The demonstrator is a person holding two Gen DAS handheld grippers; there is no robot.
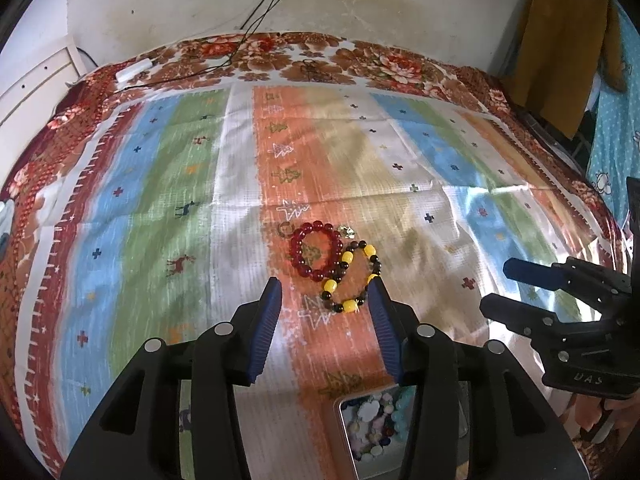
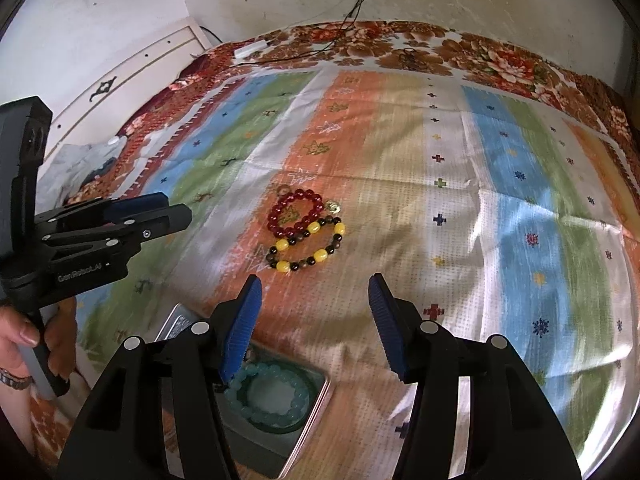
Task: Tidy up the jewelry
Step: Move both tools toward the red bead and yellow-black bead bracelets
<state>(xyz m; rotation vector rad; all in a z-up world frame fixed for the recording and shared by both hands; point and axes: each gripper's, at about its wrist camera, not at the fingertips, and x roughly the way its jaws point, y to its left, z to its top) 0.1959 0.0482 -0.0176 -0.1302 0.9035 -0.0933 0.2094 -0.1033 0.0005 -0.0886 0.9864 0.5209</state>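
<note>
A red bead bracelet (image 1: 316, 250) and a yellow-and-dark bead bracelet (image 1: 352, 278) lie touching on the orange stripe of the cloth; both show in the right wrist view, red (image 2: 296, 216) and yellow (image 2: 306, 248). A small gold trinket (image 1: 347, 232) lies beside them. My left gripper (image 1: 326, 292) is open and empty just short of the yellow bracelet. My right gripper (image 2: 314, 284) is open and empty, a little behind the bracelets. A metal tin (image 2: 280, 412) below the right gripper holds a pale blue bead bracelet (image 2: 276, 396); the tin also shows in the left wrist view (image 1: 348, 432).
The striped cloth (image 1: 192, 184) covers a bed with a floral blanket (image 1: 360, 56) at the far edge. A white charger and black cables (image 1: 134, 70) lie at the far left. Clothes (image 1: 560, 40) hang at the right. A white wall stands behind.
</note>
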